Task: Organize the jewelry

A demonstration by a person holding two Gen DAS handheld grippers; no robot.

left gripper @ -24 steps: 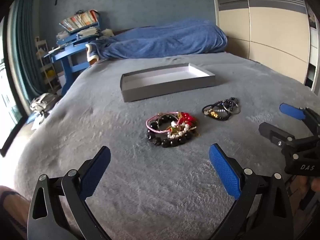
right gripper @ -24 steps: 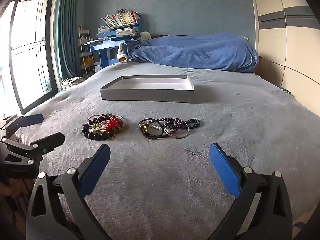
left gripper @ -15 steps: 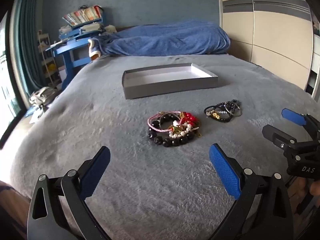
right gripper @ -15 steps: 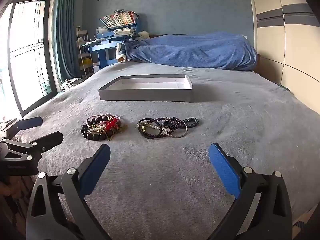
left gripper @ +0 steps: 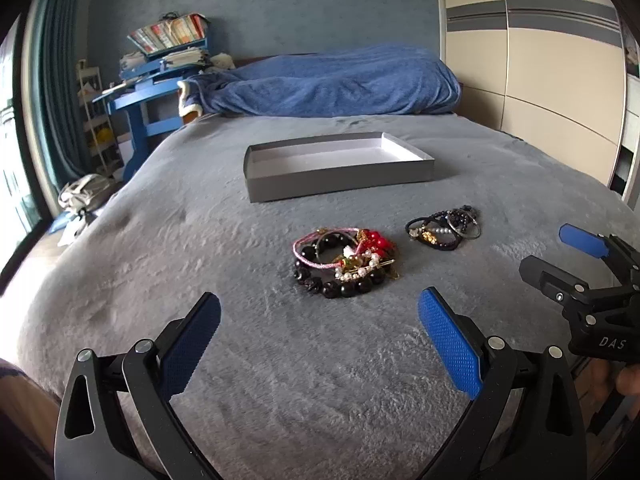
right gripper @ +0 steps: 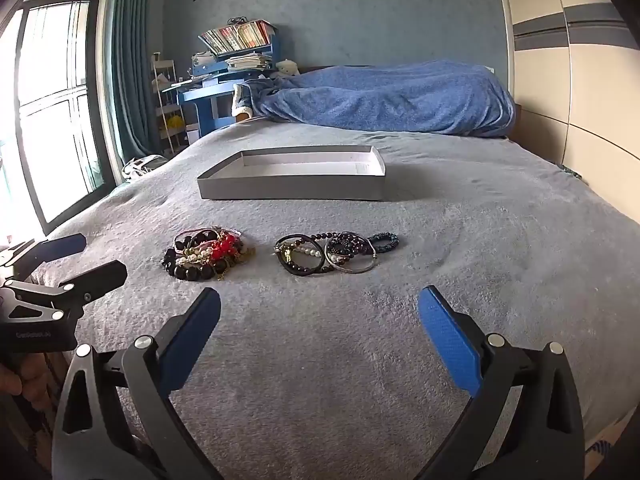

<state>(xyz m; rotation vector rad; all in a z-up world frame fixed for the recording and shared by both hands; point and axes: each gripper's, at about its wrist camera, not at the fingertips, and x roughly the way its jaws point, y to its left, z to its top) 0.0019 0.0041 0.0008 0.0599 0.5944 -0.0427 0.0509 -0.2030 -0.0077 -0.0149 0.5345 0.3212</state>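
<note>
a grey plush bed cover point(left gripper: 200, 240) fills both views. two small heaps of jewelry lie on it, side by side and a little apart.

the left heap point(left gripper: 346, 262) mixes big black beads, a pink cord bracelet, red beads, small pearls and bits of gold chain, all tangled together. the right heap point(right gripper: 336, 252) is darker: black bead strands, a thin silver bangle, a short row of pearls and a dark blue beaded band at its far right end.

beyond both heaps sits a shallow grey tray point(left gripper: 340, 178) with a white inside. it rests flat on the cover, well apart from the jewelry, and nothing shows inside it.

the left gripper point(left gripper: 320, 344) hovers low over the near edge of the bed, its two blue-padded fingers spread wide with nothing between them. it points toward the left heap, which lies ahead of the fingertips and not touching them.

the right gripper point(right gripper: 320, 344) is held the same way, fingers wide apart and empty, pointing toward the right heap, also short of it. each gripper shows at the edge of the other's view, side by side.

at the head of the bed lies a rumpled blue blanket point(right gripper: 384, 96). to the left stands a blue desk point(right gripper: 208, 92) piled with books and papers, beside teal curtains point(right gripper: 128, 64) and a bright window point(right gripper: 52, 92). cream wardrobe doors point(left gripper: 532, 48) line the right wall.
</note>
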